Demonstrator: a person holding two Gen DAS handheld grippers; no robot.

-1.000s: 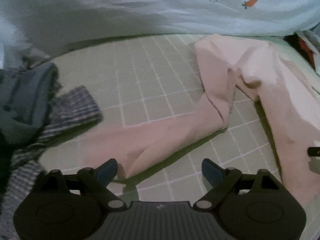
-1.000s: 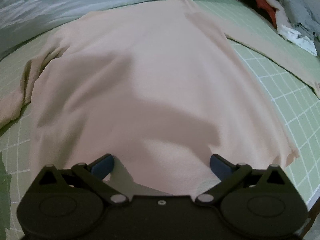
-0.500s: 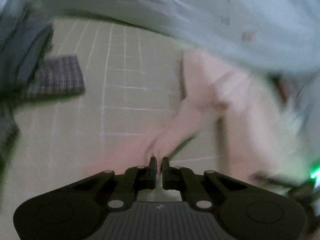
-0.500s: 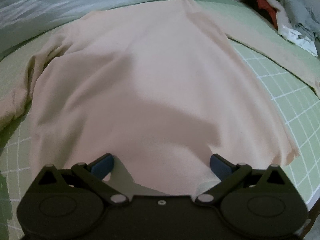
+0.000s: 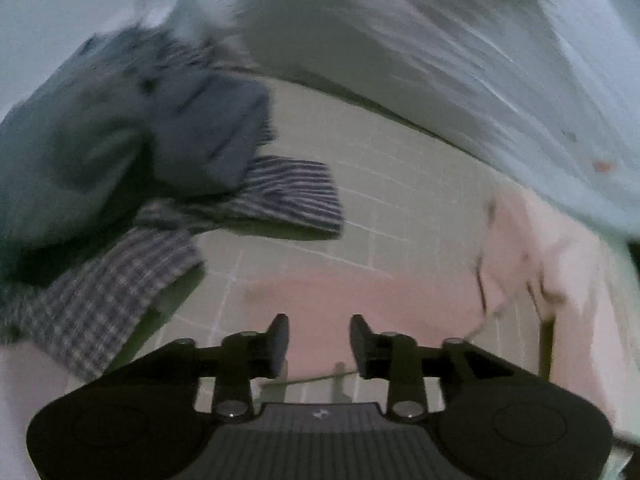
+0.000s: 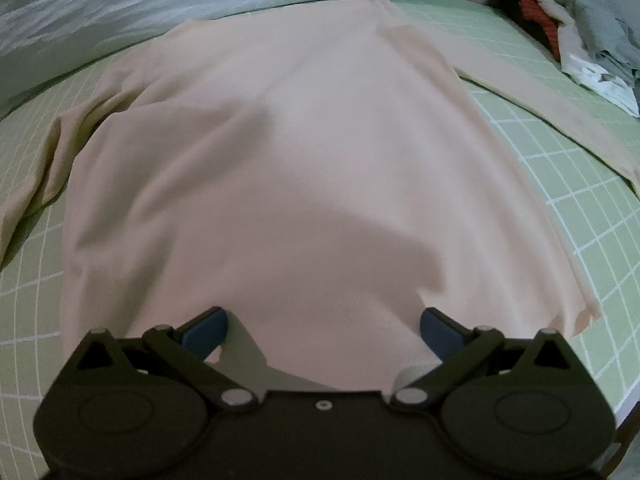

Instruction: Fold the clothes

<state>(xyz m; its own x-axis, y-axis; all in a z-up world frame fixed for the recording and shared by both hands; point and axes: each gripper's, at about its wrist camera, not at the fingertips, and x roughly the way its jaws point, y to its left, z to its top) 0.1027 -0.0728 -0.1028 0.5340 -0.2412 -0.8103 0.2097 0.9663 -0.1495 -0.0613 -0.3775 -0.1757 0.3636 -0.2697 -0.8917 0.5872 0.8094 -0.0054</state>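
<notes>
Left wrist view is smeared by motion; edges soft throughout. Far left: a heap of dark grey-blue cloth (image 5: 132, 140), shape hard to read, lying on a checked garment (image 5: 100, 292) and a striped piece (image 5: 296, 196). How those two join is not clear. The pale bedding (image 5: 460, 60) across the top is streaked; its small prints are unreadable. Below, the green gridded sheet (image 5: 384, 184). Lower middle to right: the pink sleeve (image 5: 352, 296) lies flat on the sheet, running toward the garment's body at the right, where folds blur together.

Left gripper (image 5: 319, 344): pitched steeply down over the sleeve, jaws partway apart and opening. Sleeve fabric shows behind the gap, but the pads do not press it; nothing held.

Right wrist view is sharp. The pink top (image 6: 288, 184) is spread flat on the gridded sheet (image 6: 580, 208), its body filling the middle. Left sleeve bunched and cut off at the frame's left edge; right sleeve runs off at the right edge. Near hem hidden behind the gripper body. Top right: a jumble of clothes (image 6: 580, 32), partly cropped, items not separable.

Right gripper (image 6: 323, 330): angled steeply down above the lower body of the top, jaws spread wide, empty. Whether the pads touch the fabric cannot be told.
</notes>
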